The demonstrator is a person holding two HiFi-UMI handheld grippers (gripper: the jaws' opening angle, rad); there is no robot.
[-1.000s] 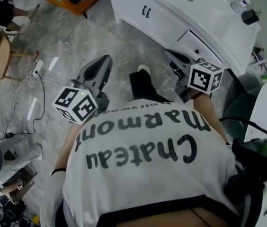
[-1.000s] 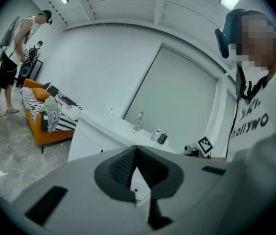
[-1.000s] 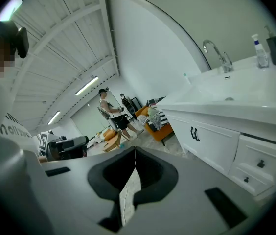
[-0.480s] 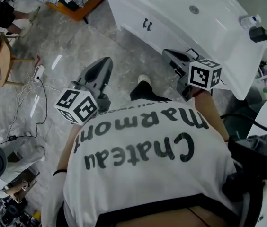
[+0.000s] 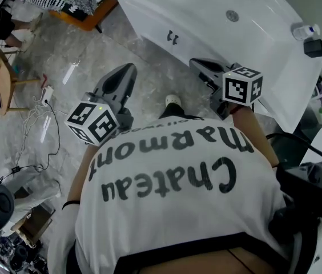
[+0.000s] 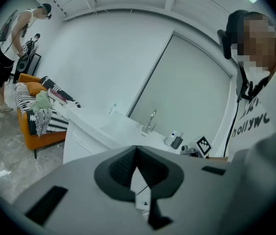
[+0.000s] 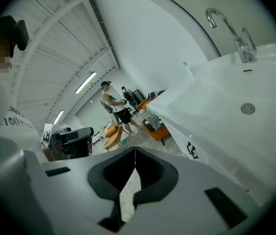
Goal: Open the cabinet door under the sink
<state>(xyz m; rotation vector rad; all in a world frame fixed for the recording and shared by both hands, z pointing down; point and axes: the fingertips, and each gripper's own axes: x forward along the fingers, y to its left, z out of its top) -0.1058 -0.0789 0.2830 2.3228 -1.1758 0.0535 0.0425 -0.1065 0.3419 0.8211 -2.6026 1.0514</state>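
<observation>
Both claws are pressed together, empty. The cabinet door [image 5: 156, 30] under the sink [image 5: 258, 24] stands ahead of them, apart. Its paired handles [image 5: 173, 37] lie nearer the right claw [image 5: 197, 63] than the left claw [image 5: 128, 69].

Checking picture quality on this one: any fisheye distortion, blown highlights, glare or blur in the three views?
Head view: sharp and evenly lit; the white vanity is nearly blown out, and the floor shows glare streaks. Left gripper view: strong fisheye, dark corners, wall lines bowed. Right gripper view: same fisheye, faucet crisp, ceiling light bright.
</observation>
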